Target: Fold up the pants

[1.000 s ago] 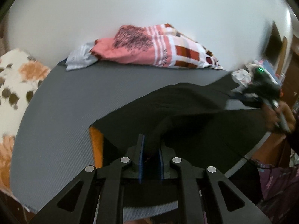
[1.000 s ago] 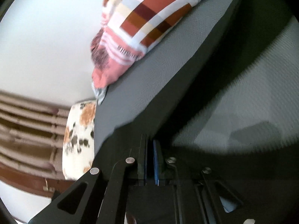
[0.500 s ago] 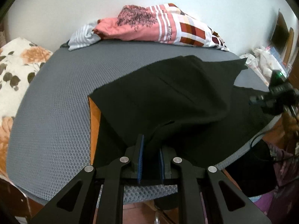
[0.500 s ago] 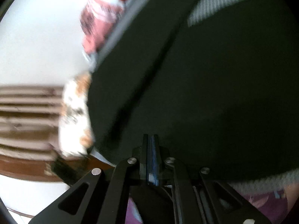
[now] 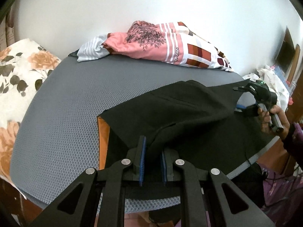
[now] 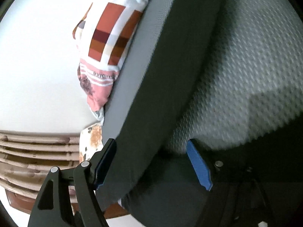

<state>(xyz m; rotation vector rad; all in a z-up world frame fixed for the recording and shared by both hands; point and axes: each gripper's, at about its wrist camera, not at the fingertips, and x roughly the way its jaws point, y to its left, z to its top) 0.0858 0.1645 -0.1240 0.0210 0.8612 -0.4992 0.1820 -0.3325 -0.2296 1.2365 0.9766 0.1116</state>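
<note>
Pants [image 5: 189,113] on mat [image 5: 75,104], before pillow [image 5: 170,45]

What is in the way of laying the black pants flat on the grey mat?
Nothing visible. The grey mat around the black pants is bare; the patterned bedding is bunched along its far edge, apart from the pants.

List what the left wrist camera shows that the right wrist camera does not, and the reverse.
Only the left wrist view: the left gripper pinching a raised fold of the black pants, an orange panel beside them, the hand holding the right gripper, and a striped grey cloth.

Only the right wrist view: the right gripper's blue pads spreading apart, pants fabric between them but unpressed, and a slatted wooden frame.

Both: the black pants, grey textured mat, pink patterned bundle, floral cushion and white wall.
</note>
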